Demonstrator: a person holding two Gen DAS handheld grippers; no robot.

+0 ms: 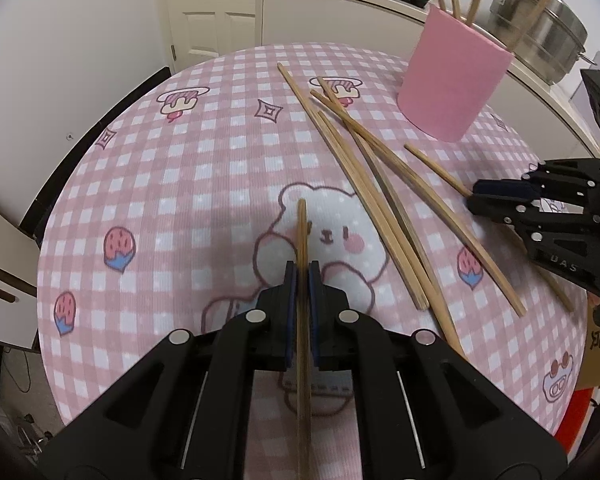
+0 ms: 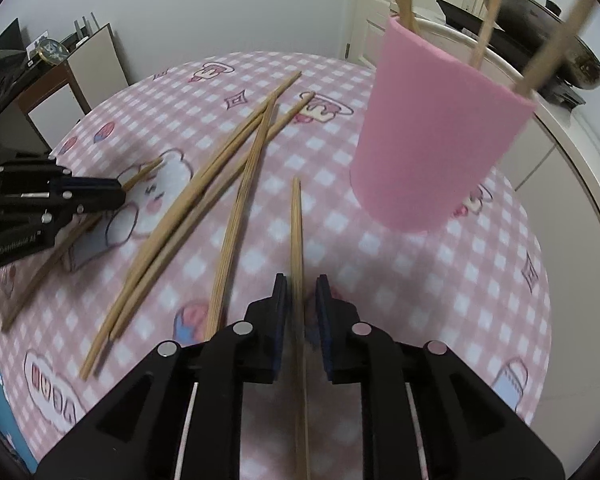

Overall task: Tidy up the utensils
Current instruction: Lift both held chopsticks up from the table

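Thin, light, stiff bamboo chopsticks (image 2: 236,184) are lying crossed on the pink checked surface (image 1: 172,184) near the pink cylindrical holder (image 2: 432,148); best pinched mid-shaft. Left tool (image 1: 302,276) is clenching one; right tool (image 2: 301,292) is loosening around another

The surface (image 1: 220,152) is covered by a cloth checked in pink and white, printed with white bears, red-and-blue strawberries and small diamonds. The chopsticks (image 1: 364,184) are seen in pale bamboo tan. The holder (image 1: 452,88) is coloured plain pink. The left tool (image 1: 302,276) and the right tool (image 2: 302,292) are made in black, with dark blue pads (image 1: 289,312) and silver rivets. The pot (image 1: 548,36) is finished in bare steel.
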